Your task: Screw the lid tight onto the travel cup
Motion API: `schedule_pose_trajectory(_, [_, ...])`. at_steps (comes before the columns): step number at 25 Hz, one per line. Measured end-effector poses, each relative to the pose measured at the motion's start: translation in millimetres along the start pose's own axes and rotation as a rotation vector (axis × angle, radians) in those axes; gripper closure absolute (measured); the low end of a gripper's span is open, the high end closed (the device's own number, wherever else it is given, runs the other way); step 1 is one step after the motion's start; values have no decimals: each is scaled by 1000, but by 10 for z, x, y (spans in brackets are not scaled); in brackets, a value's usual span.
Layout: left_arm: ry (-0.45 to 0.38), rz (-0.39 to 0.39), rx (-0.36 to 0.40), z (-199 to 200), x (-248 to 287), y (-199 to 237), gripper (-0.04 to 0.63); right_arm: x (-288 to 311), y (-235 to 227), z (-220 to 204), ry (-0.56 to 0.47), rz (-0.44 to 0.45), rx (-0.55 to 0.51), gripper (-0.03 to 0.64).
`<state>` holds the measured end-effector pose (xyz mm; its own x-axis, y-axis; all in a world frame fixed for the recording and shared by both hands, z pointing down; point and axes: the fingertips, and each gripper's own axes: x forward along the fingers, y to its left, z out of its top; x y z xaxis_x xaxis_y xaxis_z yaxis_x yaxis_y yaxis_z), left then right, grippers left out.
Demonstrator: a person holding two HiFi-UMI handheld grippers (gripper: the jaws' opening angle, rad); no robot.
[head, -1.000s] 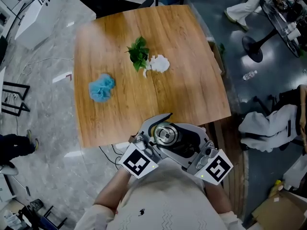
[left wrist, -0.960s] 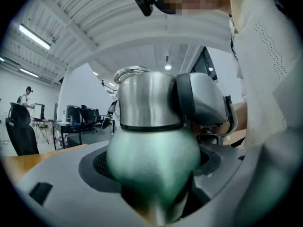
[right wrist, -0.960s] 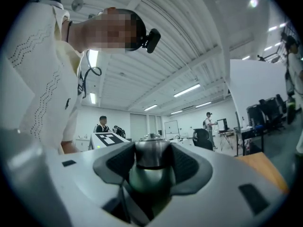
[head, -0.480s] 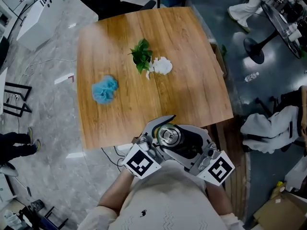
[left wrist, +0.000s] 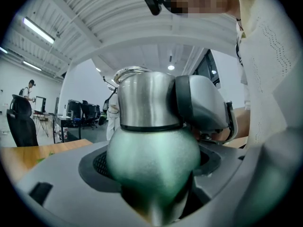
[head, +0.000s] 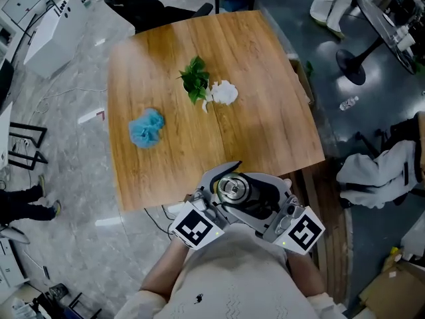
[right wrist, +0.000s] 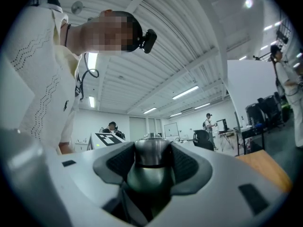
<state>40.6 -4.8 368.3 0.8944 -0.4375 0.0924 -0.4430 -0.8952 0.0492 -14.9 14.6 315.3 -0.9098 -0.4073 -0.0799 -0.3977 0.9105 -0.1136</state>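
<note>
Left gripper view: left gripper (left wrist: 150,195) jaws clamp the green-tinted steel travel cup (left wrist: 152,148), silver lid (left wrist: 147,98) on top. Right gripper (right wrist: 150,176) grips the cup's upper part. Cup sits just off the wooden table's (head: 265,111) near edge.

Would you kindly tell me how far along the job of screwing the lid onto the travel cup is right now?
Done: the steel lid sits squarely on the travel cup. In hand: the left gripper is clamped on the cup's green body, and the right gripper is closed on the lid. Left: any final tightening, since these views cannot show how tight the lid is.
</note>
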Motion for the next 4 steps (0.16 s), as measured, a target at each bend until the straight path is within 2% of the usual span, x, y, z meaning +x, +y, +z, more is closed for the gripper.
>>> schedule_pose_trajectory(4, [0,1,10,13,21,-54,190,-50,18,27,-12,-2,2,387])
